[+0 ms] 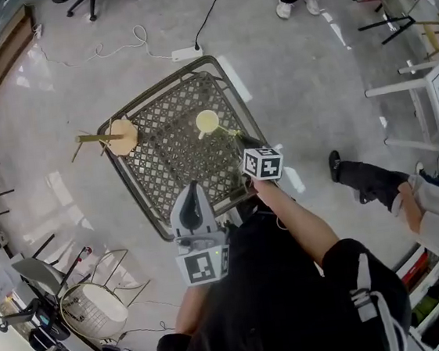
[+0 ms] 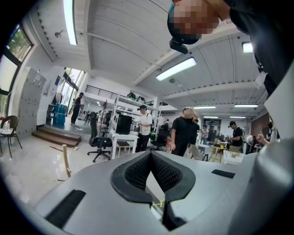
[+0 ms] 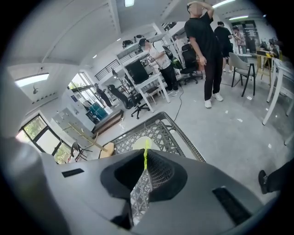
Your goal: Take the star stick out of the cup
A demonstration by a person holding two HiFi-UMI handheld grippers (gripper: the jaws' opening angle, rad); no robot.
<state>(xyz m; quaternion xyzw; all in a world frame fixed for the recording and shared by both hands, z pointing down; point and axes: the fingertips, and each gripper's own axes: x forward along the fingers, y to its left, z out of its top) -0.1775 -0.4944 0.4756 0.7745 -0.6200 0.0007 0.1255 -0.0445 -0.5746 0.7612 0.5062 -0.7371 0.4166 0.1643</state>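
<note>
A pale yellow cup (image 1: 207, 122) stands on the black lattice table (image 1: 163, 165), right of its middle. A thin yellow-green star stick (image 1: 228, 132) runs from the cup's rim toward my right gripper (image 1: 240, 138), just right of the cup. In the right gripper view the pads of that gripper (image 3: 145, 155) are pressed together on the stick (image 3: 146, 151), with the cup (image 3: 138, 143) straight ahead. My left gripper (image 1: 192, 201) hovers over the table's near edge and points away from the cup. Its tips (image 2: 150, 154) meet with nothing between them.
A round wooden base with sticks (image 1: 120, 136) hangs over the table's left edge. A white power strip (image 1: 186, 53) and cables lie on the floor beyond. A wire chair (image 1: 93, 309) stands at the lower left. A person's legs (image 1: 366, 180) are to the right, with white tables and people around.
</note>
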